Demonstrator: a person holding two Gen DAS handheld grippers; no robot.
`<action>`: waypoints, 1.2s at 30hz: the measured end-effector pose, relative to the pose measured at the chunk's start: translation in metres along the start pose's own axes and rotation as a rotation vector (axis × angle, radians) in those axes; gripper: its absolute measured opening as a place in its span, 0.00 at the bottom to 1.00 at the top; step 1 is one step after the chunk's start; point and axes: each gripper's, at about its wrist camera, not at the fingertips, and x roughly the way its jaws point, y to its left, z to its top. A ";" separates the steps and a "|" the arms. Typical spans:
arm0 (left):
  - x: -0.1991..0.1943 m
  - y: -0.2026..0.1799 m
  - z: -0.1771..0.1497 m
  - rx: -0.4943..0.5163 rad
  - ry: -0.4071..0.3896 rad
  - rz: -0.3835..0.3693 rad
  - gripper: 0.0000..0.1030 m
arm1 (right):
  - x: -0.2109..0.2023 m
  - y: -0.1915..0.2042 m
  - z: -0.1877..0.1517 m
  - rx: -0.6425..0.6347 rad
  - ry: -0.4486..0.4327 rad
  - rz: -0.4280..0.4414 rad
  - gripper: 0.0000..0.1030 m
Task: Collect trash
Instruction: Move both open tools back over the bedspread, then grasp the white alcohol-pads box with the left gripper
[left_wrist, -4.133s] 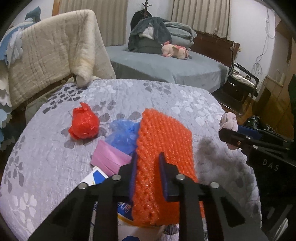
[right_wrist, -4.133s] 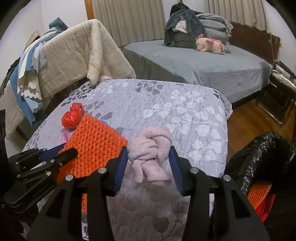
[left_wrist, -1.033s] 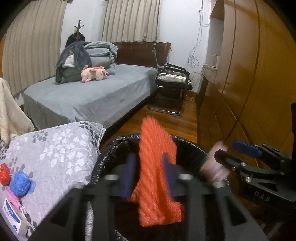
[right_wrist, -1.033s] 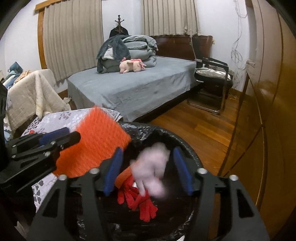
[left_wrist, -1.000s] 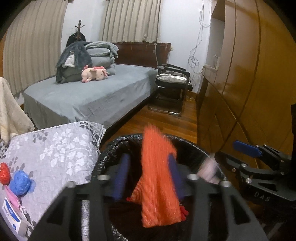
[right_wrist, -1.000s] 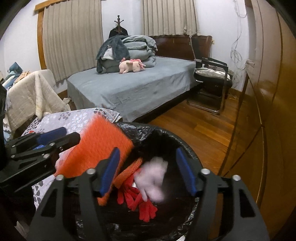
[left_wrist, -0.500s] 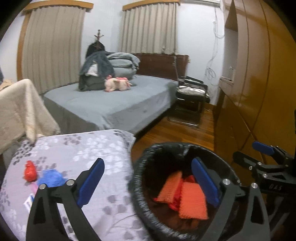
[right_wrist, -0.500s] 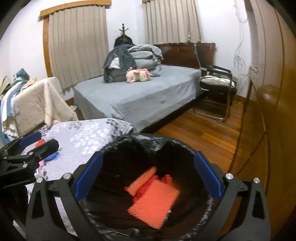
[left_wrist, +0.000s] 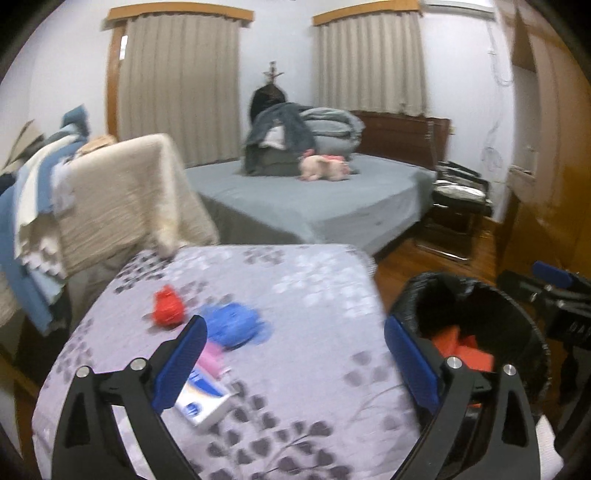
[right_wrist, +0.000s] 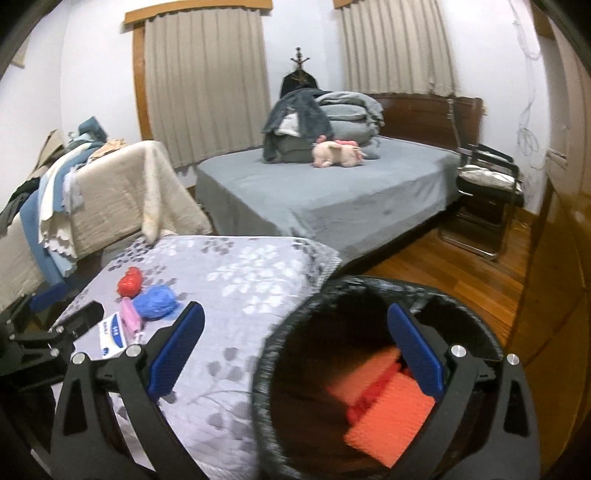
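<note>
On the grey flowered table (left_wrist: 295, 280) lie a red crumpled bag (left_wrist: 168, 306), a blue crumpled bag (left_wrist: 234, 325), a pink packet (left_wrist: 212, 360) and a white and blue box (left_wrist: 201, 400). My left gripper (left_wrist: 292, 324) hangs open above the table beside them, with nothing in it. The black-lined trash bin (right_wrist: 369, 284) stands off the table's right edge with orange mesh pieces (right_wrist: 388, 406) inside. My right gripper (right_wrist: 295, 308) is open and bare, straddling the bin's near left rim. The red bag (right_wrist: 129, 282), blue bag (right_wrist: 155, 301) and box (right_wrist: 112, 334) sit to its left.
A grey bed (left_wrist: 314, 199) with folded bedding and a pink plush toy stands behind the table. A cream blanket (left_wrist: 122, 192) drapes over furniture at the left. A black chair (right_wrist: 487, 184), wood floor and a wooden wardrobe (right_wrist: 561, 258) are at the right.
Both grippers opened over the bin, dropping the orange mesh and the pink cloth into it. Both then swung left toward the table, the left one farther.
</note>
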 end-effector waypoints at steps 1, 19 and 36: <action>0.001 0.006 -0.004 -0.008 0.006 0.019 0.92 | 0.004 0.009 0.000 -0.010 0.000 0.011 0.94; 0.037 0.080 -0.054 -0.118 0.109 0.179 0.92 | 0.094 0.094 -0.011 -0.097 0.068 0.113 0.94; 0.101 0.096 -0.085 -0.198 0.241 0.202 0.91 | 0.145 0.108 -0.023 -0.130 0.153 0.120 0.94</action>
